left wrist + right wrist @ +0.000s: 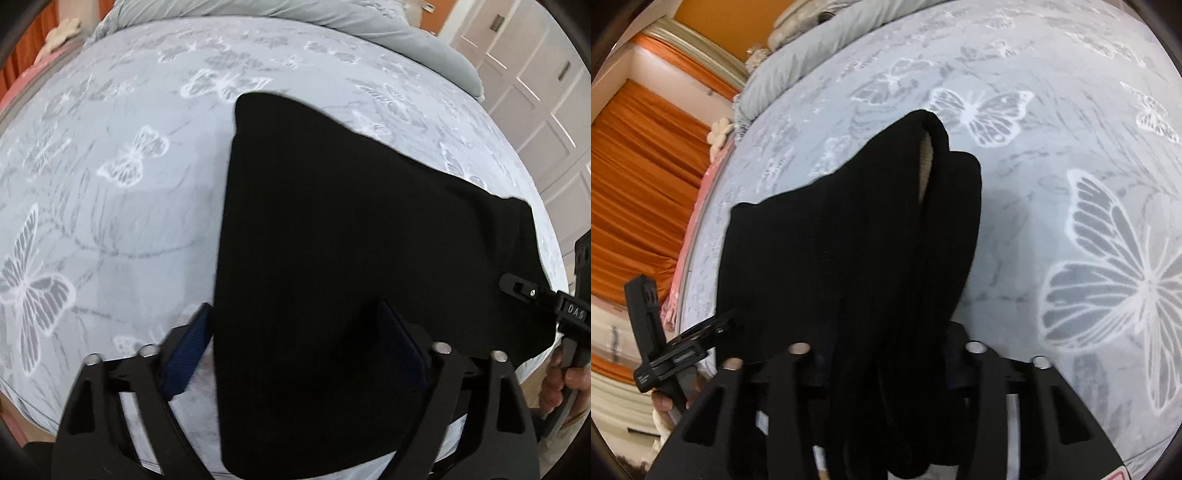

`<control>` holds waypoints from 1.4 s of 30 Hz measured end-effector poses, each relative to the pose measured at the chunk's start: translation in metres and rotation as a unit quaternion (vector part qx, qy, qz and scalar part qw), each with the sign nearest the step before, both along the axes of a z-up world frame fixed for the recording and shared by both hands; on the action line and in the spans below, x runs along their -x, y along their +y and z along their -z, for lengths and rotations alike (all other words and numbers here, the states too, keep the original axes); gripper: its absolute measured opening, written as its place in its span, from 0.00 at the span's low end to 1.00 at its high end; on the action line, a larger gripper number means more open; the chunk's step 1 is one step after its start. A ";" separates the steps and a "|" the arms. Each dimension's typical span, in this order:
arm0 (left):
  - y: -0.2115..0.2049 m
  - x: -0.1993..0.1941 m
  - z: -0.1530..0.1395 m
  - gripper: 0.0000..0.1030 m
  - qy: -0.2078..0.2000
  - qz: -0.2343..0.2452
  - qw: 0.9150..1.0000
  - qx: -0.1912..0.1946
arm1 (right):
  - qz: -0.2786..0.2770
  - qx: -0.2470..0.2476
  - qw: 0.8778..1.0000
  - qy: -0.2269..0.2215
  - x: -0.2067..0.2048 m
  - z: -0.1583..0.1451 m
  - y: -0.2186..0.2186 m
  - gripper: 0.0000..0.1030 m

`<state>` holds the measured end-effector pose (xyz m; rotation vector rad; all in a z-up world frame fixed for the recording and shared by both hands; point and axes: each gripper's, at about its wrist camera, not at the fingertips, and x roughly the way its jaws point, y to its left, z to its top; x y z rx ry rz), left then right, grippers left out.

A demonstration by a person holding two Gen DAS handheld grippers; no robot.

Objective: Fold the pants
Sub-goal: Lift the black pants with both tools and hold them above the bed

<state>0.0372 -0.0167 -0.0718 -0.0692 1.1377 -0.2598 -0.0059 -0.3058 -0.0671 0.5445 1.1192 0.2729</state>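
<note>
Black pants [332, 229] lie on a grey butterfly-print bed sheet [110, 184]. In the left wrist view my left gripper [295, 354] straddles one end of the pants; its blue-padded fingers [188, 354] stand apart with cloth between them, so its hold is unclear. The right gripper [517, 286] shows at the right edge, closed on the pants' other end. In the right wrist view the pants [849, 240] are bunched in folds and run down between my right gripper's fingers [886, 354], which grip them. The left gripper [701, 332] shows at the left on the pants' edge.
A grey duvet [369, 26] lies bunched at the head of the bed. White cupboard doors [535, 92] stand to the right. Orange curtains [639, 166] hang beyond the bed's far side. The bed edge runs close to both hands.
</note>
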 end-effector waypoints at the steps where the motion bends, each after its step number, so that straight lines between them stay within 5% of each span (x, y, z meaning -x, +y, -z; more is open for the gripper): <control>1: -0.004 0.002 -0.003 0.65 -0.010 0.000 1.000 -0.011 | -0.005 0.003 1.000 -0.008 0.002 -0.005 0.002 0.34; 2: -0.006 0.005 -0.008 0.53 -0.021 -0.001 1.000 -0.023 | -0.008 0.003 1.000 -0.016 0.005 -0.010 0.002 0.33; 4: -0.005 0.008 -0.016 0.47 -0.033 0.000 0.999 -0.027 | -0.012 -0.008 0.999 -0.033 0.010 -0.021 0.003 0.33; 13: 0.001 0.005 -0.009 0.49 -0.025 -0.002 0.999 -0.030 | -0.006 0.038 0.999 -0.001 -0.002 -0.005 0.010 0.36; 18: 0.002 0.004 -0.008 0.57 -0.024 -0.005 0.999 -0.029 | 0.003 0.024 1.000 0.009 -0.004 0.001 0.005 0.48; 23: 0.010 0.006 0.004 0.87 -0.006 -0.028 0.999 -0.015 | 0.014 0.004 1.000 0.024 0.000 0.007 -0.003 0.55; 29: 0.027 -0.006 0.020 0.88 0.052 -0.053 0.995 0.073 | 0.025 -0.045 0.998 0.038 0.001 0.019 -0.010 0.55; 30: 0.028 -0.006 0.020 0.87 0.054 -0.054 0.994 0.080 | 0.025 -0.047 0.998 0.036 0.001 0.019 -0.010 0.48; 32: 0.027 -0.005 0.015 0.60 0.057 -0.035 0.992 0.109 | 0.018 -0.054 0.998 0.023 0.002 0.014 -0.008 0.37; 35: 0.024 0.003 0.000 0.37 0.039 -0.023 0.994 0.096 | 0.006 -0.061 0.998 -0.003 0.008 -0.002 -0.005 0.33; 39: 0.023 0.024 -0.026 0.34 0.021 0.000 0.995 0.099 | -0.008 -0.113 0.993 -0.042 0.026 -0.025 -0.007 0.33; 42: 0.025 0.035 -0.020 0.34 0.031 0.006 0.995 0.091 | 0.013 -0.107 0.994 -0.019 0.038 -0.008 -0.010 0.33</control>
